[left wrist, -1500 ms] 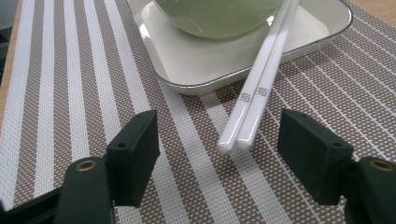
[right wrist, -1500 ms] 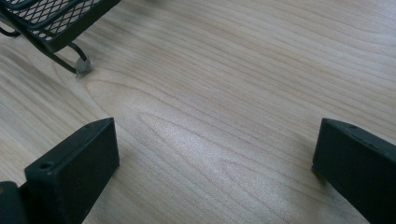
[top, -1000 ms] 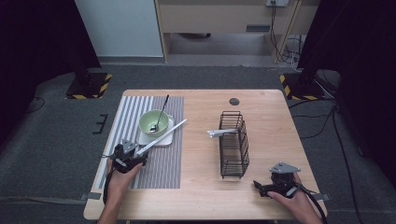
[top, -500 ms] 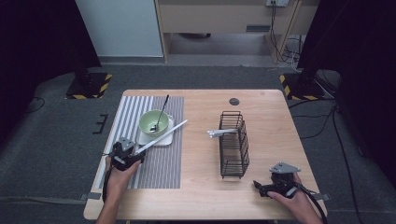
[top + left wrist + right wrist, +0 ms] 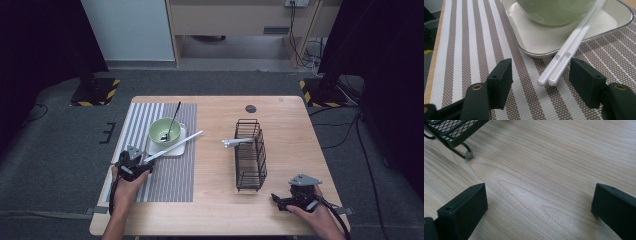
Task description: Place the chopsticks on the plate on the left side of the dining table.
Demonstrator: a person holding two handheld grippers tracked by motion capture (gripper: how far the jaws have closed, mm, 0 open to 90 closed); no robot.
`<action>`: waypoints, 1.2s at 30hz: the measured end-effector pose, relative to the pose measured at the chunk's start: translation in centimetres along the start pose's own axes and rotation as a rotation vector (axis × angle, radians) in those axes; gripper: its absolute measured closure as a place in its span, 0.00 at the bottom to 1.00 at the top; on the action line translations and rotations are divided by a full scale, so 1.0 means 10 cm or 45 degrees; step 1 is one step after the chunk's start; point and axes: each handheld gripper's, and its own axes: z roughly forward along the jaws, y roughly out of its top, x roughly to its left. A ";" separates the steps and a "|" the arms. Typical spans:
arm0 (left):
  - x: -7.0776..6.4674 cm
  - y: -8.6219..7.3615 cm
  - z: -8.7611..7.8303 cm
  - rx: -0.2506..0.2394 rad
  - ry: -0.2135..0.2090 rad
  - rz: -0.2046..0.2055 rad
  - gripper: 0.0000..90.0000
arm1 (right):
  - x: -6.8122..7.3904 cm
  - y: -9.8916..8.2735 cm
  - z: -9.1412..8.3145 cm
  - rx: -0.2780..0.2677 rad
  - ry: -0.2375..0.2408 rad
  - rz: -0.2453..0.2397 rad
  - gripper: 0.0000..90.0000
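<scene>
a pale wooden bench (image 5: 215,210) stood on grey carpet, dark curtains at both sides. on its left half lay a striped placemat (image 5: 172,175), and on the mat a white tray (image 5: 175,148) carried a green bowl (image 5: 161,130) with a dark spoon (image 5: 173,120) leaning in it. the white chopsticks (image 5: 175,145) lay as a pair, side by side, slanting across the tray's rim with their near ends down on the mat. the left tool (image 5: 541,75) sat low over the mat, its jaws apart, and those near ends of the chopsticks (image 5: 564,60) lay between the jaws, nearer the right-hand one in the left gripper view, touched by neither. right of centre stood a black wire basket (image 5: 250,155) with a white utensil (image 5: 235,142) poking out of its left side. the right tool (image 5: 539,207) rested near the bench's front right corner, jaws wide apart over bare wood, nothing between them, one foot of the basket (image 5: 468,155) just ahead.
</scene>
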 end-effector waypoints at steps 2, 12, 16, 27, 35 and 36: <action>0.00 0.01 0.00 -0.002 0.002 0.001 0.38 | 0.00 0.00 0.00 0.000 0.000 0.000 0.00; 0.04 0.02 -0.01 -0.014 0.006 -0.010 0.37 | 0.00 0.00 0.00 0.000 0.000 0.001 0.00; 0.05 0.01 0.00 -0.008 0.010 -0.011 0.37 | 0.00 0.00 0.00 0.000 0.000 0.000 0.00; 0.11 0.00 0.03 -0.023 0.038 -0.048 0.36 | 0.00 0.00 0.00 0.000 0.000 0.000 0.00; 0.11 0.01 0.05 -0.037 0.045 -0.050 0.35 | 0.00 0.00 0.00 0.001 0.001 0.000 0.00; 0.11 0.01 0.05 -0.037 0.045 -0.050 0.35 | 0.00 0.00 0.00 0.001 0.001 0.000 0.00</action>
